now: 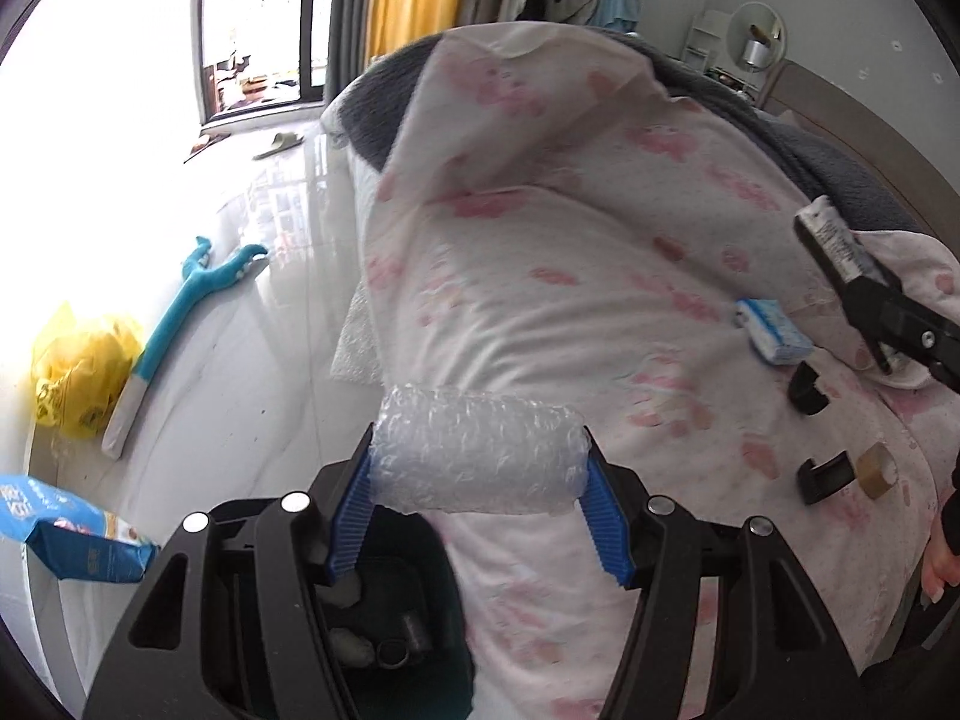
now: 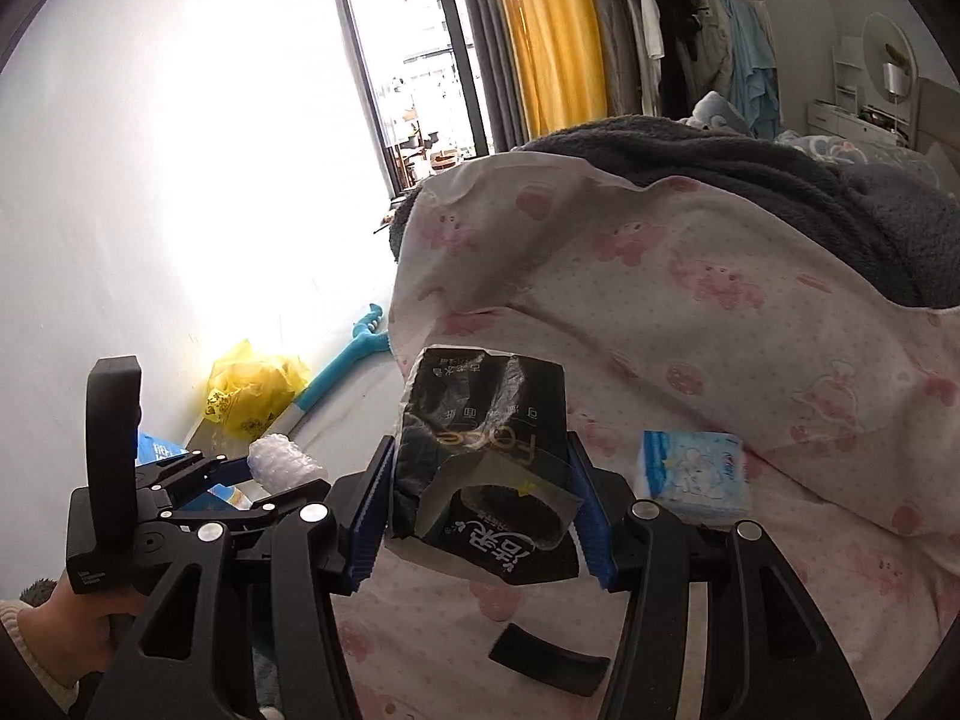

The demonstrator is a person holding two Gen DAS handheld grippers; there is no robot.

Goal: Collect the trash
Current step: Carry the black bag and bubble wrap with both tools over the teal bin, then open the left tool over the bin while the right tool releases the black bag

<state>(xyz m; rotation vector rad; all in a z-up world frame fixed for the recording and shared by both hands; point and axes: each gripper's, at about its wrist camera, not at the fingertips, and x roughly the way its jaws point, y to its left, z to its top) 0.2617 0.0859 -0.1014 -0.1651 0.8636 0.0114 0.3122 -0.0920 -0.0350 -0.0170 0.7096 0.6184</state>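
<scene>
Over bin point(image 1: 414, 654) at 6 o'clock: left hand-held gripper point(image 1: 477, 468) clamps bubble-wrap roll point(image 1: 477, 450), likely for dropping (bin blurred); right hand-held gripper point(image 2: 480, 516) grips black tissue pack point(image 2: 486, 456).

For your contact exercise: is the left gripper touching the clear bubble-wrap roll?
Touching: left wrist view shows left gripper blue pads pressed against both ends of the bubble-wrap roll.
</scene>
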